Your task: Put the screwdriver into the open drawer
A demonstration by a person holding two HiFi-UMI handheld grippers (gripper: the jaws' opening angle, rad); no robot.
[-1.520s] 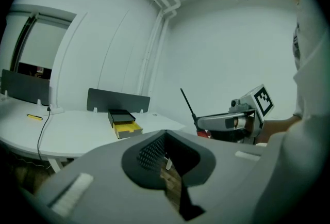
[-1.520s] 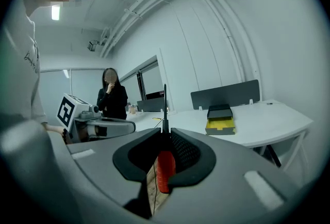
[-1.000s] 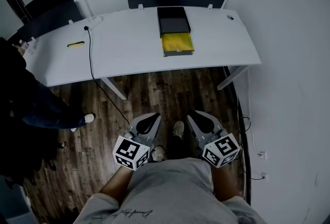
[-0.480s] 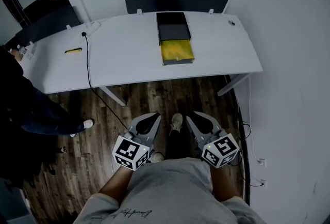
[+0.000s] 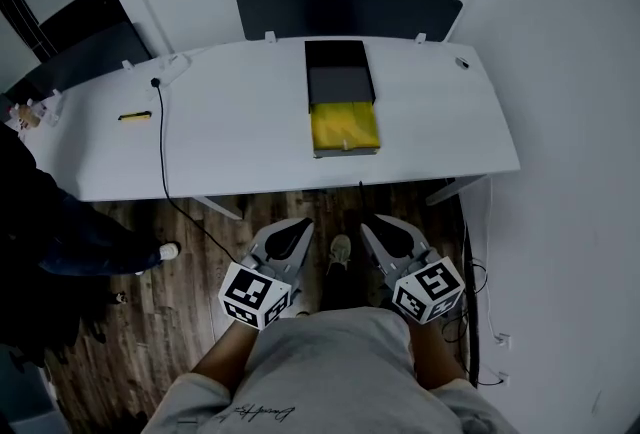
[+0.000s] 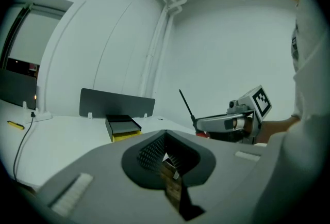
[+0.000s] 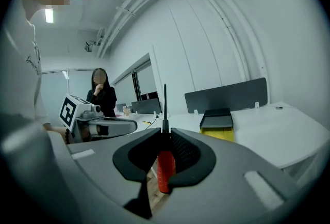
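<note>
**Closing in, nothing placed yet**

Stepped nearer since a second ago: brought the table (image 5: 230, 137) and drawer (image 5: 345, 127) lower in the head view, with both grippers kept at the waist. Carries the screwdriver (image 7: 163, 169) in the right gripper (image 7: 164, 134), clenched on the red handle, dark shaft sticking up past the tips. Holds the left gripper (image 6: 165, 136) pressed closed on nothing, just beside the right, well short of the table. Faces the drawer pulled out yellow toward the near edge, out of a black box (image 5: 339, 70) midway along the table. Stands well apart from the cable (image 5: 163, 147) and a bystander (image 5: 45, 222), both off to the left.

Risks, judged from here:
- May jab the long shaft into the box or the drawer front if brought in level and not tipped down.
- May let the round handle swivel in the grip on the way over.
- May bounce or roll the screwdriver out by letting go too high over what looks a shallow drawer.
</note>
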